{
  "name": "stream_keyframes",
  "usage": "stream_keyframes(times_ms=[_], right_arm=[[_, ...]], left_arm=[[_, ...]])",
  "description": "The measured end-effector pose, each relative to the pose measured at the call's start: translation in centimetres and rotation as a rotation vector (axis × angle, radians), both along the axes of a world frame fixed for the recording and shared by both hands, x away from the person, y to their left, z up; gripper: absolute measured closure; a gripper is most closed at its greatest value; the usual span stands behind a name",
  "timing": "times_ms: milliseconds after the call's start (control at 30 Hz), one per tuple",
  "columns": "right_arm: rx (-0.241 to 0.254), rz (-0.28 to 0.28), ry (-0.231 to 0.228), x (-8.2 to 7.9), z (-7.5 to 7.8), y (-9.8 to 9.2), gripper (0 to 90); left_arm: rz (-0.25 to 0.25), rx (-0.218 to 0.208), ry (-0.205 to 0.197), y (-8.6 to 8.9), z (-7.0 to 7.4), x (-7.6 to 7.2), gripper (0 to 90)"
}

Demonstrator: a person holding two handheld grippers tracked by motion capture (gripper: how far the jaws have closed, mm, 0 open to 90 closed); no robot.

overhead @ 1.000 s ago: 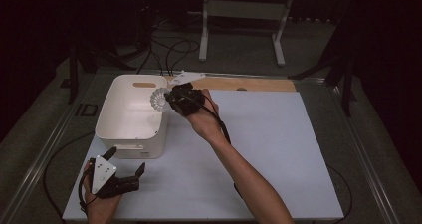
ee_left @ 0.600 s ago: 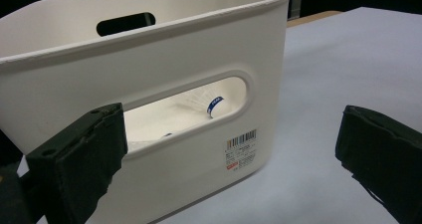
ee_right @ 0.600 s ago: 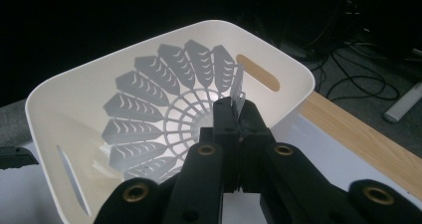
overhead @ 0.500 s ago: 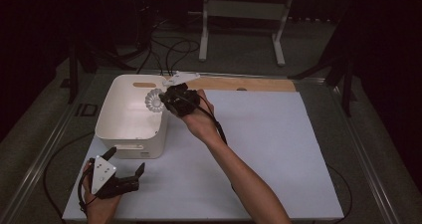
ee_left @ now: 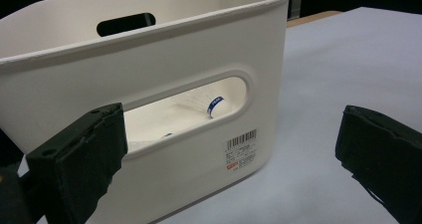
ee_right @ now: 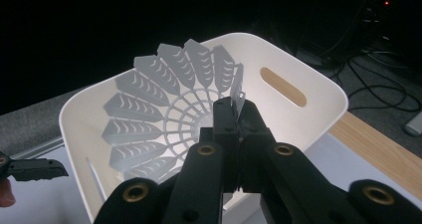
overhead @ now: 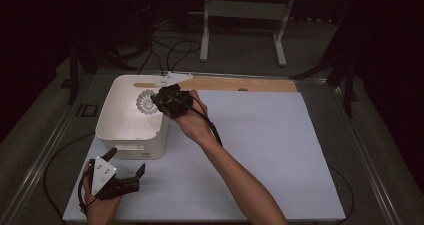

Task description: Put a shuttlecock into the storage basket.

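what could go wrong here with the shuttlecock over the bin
1. The right gripper pinches only the thin edge of the shuttlecock skirt, so it might slip or the skirt might bend.
2. It hangs near the white bin wall; released carelessly, it could catch the rim.
3. The left gripper rests open, not steadying the bin.

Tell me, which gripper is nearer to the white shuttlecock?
Right. The right gripper is shut on the shuttlecock skirt above the bin; the left gripper rests before it.
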State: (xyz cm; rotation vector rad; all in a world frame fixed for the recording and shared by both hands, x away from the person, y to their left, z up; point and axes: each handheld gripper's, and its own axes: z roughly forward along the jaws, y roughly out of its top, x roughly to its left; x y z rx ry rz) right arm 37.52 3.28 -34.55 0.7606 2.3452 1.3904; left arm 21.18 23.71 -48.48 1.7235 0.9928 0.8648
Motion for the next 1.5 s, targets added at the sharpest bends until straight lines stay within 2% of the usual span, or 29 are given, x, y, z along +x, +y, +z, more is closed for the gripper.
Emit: stream_keyframes(times_ms=[533, 567, 600, 667, 733, 800, 833, 933, 1000, 1100, 1500], right_arm=[[0.003, 0.055, 0.011, -0.1, -0.5, 1.2, 88.0], [0.007, 0.056, 0.014, -0.1, -0.6, 1.2, 83.0], [0.016, 0.054, 0.014, 0.0, -0.6, 1.3, 69.9], [0.038, 0.075, 0.043, 0.3, -0.7, 1.3, 53.1], [0.029, 0.077, 0.059, 0.5, -0.9, 1.2, 37.9], [0.016, 0.081, 0.061, 0.5, -1.0, 1.2, 29.9], [0.009, 0.065, 0.067, 0.5, -1.1, 1.2, 24.5], [0.004, 0.065, 0.069, 0.6, -1.1, 0.9, 22.6], [-0.002, 0.052, 0.068, 0.6, -1.2, 0.7, 17.3], [-0.006, 0.040, 0.062, 0.6, -1.3, 0.3, 14.1], [-0.005, 0.009, 0.059, 0.4, -1.3, -1.7, 10.9]], left_arm=[[0.001, 0.001, 0.000, 0.0, 0.0, 0.0, 0.4], [0.001, 0.000, 0.000, 0.0, 0.0, 0.0, 0.4], [0.001, 0.000, 0.000, 0.0, 0.0, 0.0, 0.4], [0.002, -0.003, -0.001, 0.0, 0.0, 0.0, 0.4], [0.001, -0.003, 0.000, 0.1, 0.0, 0.0, 0.4], [0.000, -0.001, 0.000, 0.1, 0.0, 0.0, 0.4], [0.000, -0.001, 0.000, 0.0, 0.0, 0.0, 0.4], [0.000, -0.002, 0.000, 0.0, 0.0, 0.0, 0.4], [-0.001, 0.001, 0.002, 0.0, 0.0, 0.0, 0.4], [-0.001, 0.000, 0.002, 0.0, 0.0, 0.0, 0.4], [0.001, 0.001, 0.003, -0.1, 0.0, 0.0, 0.4]])
